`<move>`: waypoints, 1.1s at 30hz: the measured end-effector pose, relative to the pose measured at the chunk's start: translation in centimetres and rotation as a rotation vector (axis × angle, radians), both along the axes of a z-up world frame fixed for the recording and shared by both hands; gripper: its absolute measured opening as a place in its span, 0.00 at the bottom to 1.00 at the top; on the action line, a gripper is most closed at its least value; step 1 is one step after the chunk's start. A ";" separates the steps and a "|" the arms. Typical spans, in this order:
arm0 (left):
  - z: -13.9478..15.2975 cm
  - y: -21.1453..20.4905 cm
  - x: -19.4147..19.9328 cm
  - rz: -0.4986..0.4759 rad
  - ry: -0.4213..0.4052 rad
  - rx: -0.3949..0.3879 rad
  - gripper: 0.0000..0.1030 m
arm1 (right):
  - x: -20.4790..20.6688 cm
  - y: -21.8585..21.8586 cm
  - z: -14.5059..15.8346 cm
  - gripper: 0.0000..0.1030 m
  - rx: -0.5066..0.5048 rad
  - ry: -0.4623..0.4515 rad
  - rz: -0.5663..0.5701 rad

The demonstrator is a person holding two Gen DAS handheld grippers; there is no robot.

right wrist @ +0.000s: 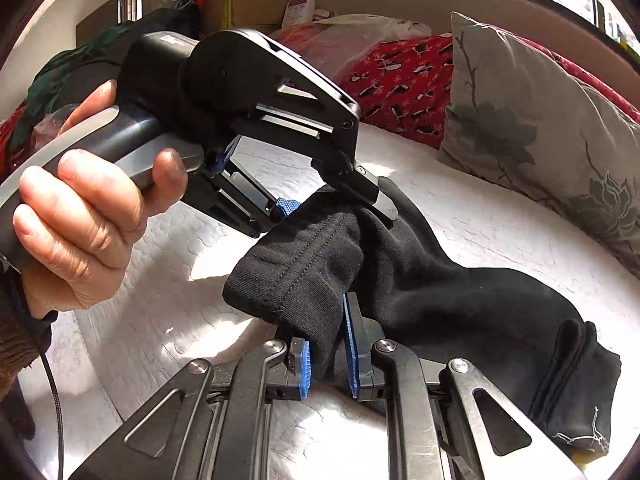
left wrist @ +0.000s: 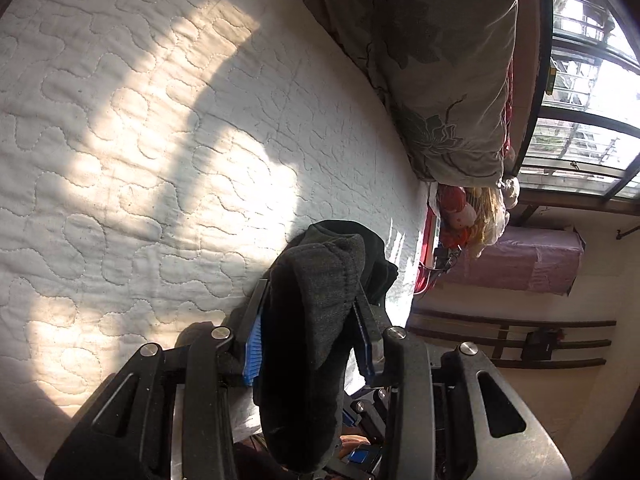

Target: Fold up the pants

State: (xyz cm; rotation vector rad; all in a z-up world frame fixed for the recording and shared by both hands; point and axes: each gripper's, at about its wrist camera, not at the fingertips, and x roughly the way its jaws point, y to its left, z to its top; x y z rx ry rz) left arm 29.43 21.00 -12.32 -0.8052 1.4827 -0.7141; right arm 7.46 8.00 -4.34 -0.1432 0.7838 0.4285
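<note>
Right gripper (right wrist: 328,344): blue pads clenched on the ribbed cuff of the black pants (right wrist: 420,280), cloth pinched tight between them. Left gripper (right wrist: 332,206), seen from the right wrist view: held in the person's left hand (right wrist: 88,216), jaws closed over a bunched fold of the same pants just beyond the cuff, fabric filling the gap. Left wrist view confirms: left gripper (left wrist: 308,320) with a thick roll of dark knit (left wrist: 316,320) wedged between the blue pads, cloth draping back toward the camera. Pants lifted at the gripped end; the rest trails off to the right and lies on the white quilted mattress (right wrist: 500,224), ending in a second cuff at the lower right of the right wrist view. Sun patches across the quilting. Grey floral pillow (right wrist: 552,132) along the far edge of the mattress, red patterned bedding (right wrist: 404,84) behind it. Cardboard box (right wrist: 244,10) and heaped clothing beyond. Window (left wrist: 592,92) past the pillow in the left wrist view.
</note>
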 end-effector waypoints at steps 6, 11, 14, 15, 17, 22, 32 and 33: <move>2.5 -3.6 -0.8 0.016 0.011 0.017 0.33 | -0.3 -3.8 2.2 0.13 0.069 -0.017 -0.037; 4.4 -9.2 -1.0 -0.018 -0.004 0.065 0.33 | -0.5 -8.9 3.6 0.13 0.152 -0.023 -0.102; 4.7 -14.1 -1.2 -0.063 -0.012 0.111 0.33 | -0.5 -13.3 3.7 0.13 0.229 0.004 -0.169; 4.6 -15.8 -1.4 -0.079 -0.009 0.137 0.33 | -0.5 -14.8 3.5 0.13 0.253 0.016 -0.193; 4.3 -19.4 -1.8 -0.118 -0.013 0.180 0.33 | -0.5 -18.1 3.1 0.13 0.298 0.038 -0.242; 3.6 -26.8 -2.7 -0.198 -0.047 0.315 0.33 | -0.8 -25.9 0.7 0.14 0.428 0.133 -0.368; 3.6 -32.4 -4.5 -0.245 -0.090 0.547 0.35 | -1.4 -34.7 -5.7 0.19 0.706 0.353 -0.519; 3.8 -32.2 -4.7 -0.239 -0.088 0.557 0.35 | -1.5 -35.1 -6.0 0.19 0.734 0.366 -0.520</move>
